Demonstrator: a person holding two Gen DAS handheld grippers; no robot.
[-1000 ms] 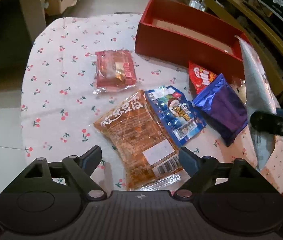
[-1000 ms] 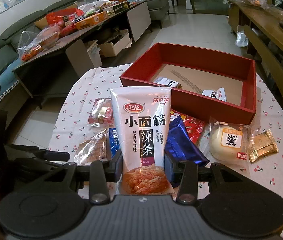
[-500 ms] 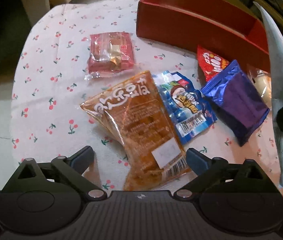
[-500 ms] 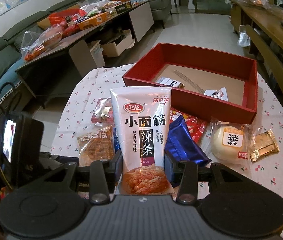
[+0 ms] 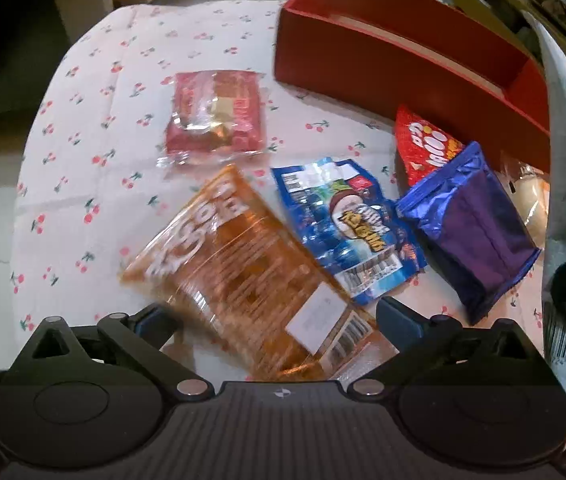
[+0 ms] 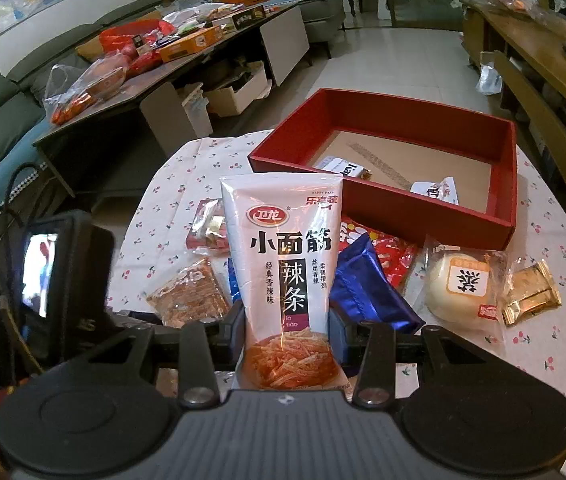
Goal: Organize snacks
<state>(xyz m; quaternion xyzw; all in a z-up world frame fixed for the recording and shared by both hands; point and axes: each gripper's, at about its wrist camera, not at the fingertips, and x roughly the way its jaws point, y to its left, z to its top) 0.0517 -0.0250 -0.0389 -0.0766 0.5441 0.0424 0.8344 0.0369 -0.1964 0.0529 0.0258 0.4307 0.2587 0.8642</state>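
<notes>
a: left gripper [image 5: 275,318]?
b: jaws spread, just been widening, straddling the orange snack bag [image 5: 251,280] flat on the surface [image 5: 83,184], pads off it.
a: right gripper [image 6: 287,334]?
b: pinching the white spicy-strip pouch [image 6: 283,264] upright, near side of the red box [image 6: 387,208].

One open red cardboard box [image 6: 383,208] holding two small white wrapped snacks [image 6: 435,191] – and eight snack packets on the cherry-print surface [image 5: 95,128], a ninth, white pouch [image 6: 283,264] held upright.
</notes>
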